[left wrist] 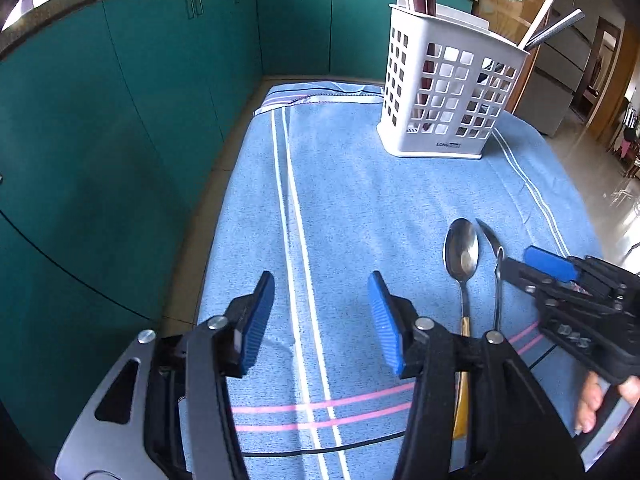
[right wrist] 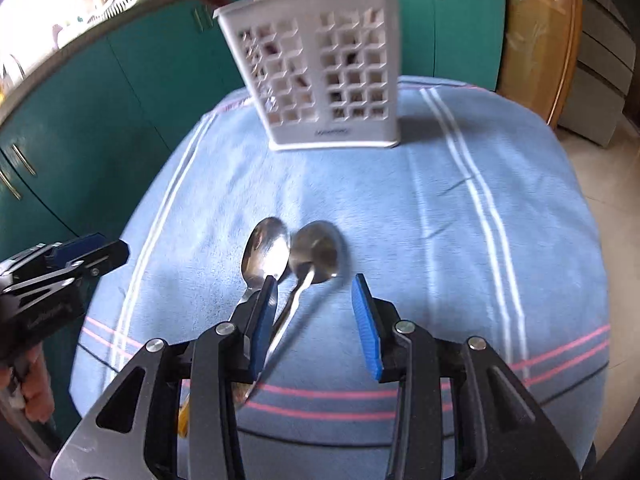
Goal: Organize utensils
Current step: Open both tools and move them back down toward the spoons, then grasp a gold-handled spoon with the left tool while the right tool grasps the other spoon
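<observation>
Both grippers open, holding nothing: right gripper [right wrist: 314,320] straddling near spoon [right wrist: 316,252] handle for pickup; left gripper [left wrist: 320,320] hovering over cloth [left wrist: 360,184], caddy [left wrist: 452,92] waiting far.

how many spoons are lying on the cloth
2: both side by side near the cloth's front edge, the left spoon and the right spoon. More may be hidden inside the white holder.

The white utensil holder [left wrist: 448,92] is showing a small dark brand mark near its base, beginning "LONG", the rest being unreadable.
</observation>
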